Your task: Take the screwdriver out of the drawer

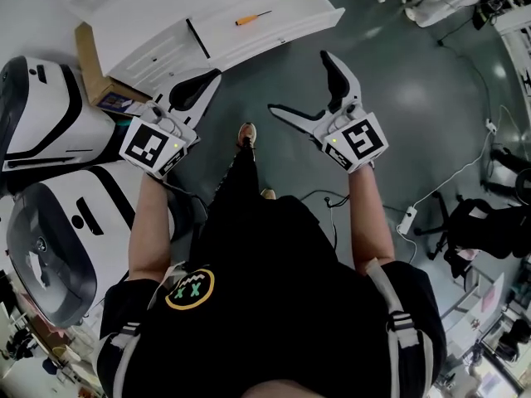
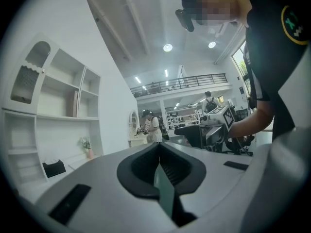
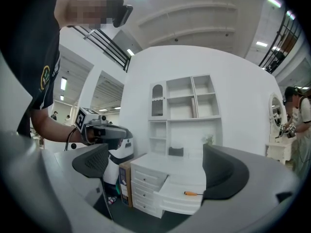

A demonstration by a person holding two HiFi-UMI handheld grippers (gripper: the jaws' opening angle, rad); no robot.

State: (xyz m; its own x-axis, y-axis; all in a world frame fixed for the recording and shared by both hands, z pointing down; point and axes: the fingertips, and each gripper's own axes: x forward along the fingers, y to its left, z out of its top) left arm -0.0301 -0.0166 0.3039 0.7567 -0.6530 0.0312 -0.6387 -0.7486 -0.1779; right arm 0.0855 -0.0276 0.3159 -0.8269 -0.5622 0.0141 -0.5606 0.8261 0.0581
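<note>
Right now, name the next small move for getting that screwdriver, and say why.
Probably advance the right claw toward the open drawer: its jaws stand apart and empty, well short of the screwdriver lying exposed inside.

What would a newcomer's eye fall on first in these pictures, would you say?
Probably the small orange-handled screwdriver, lying alone in the open white drawer at the head view's top. Next, held out before it, the white right gripper, wide open, and the white left gripper, shut on nothing.
</note>
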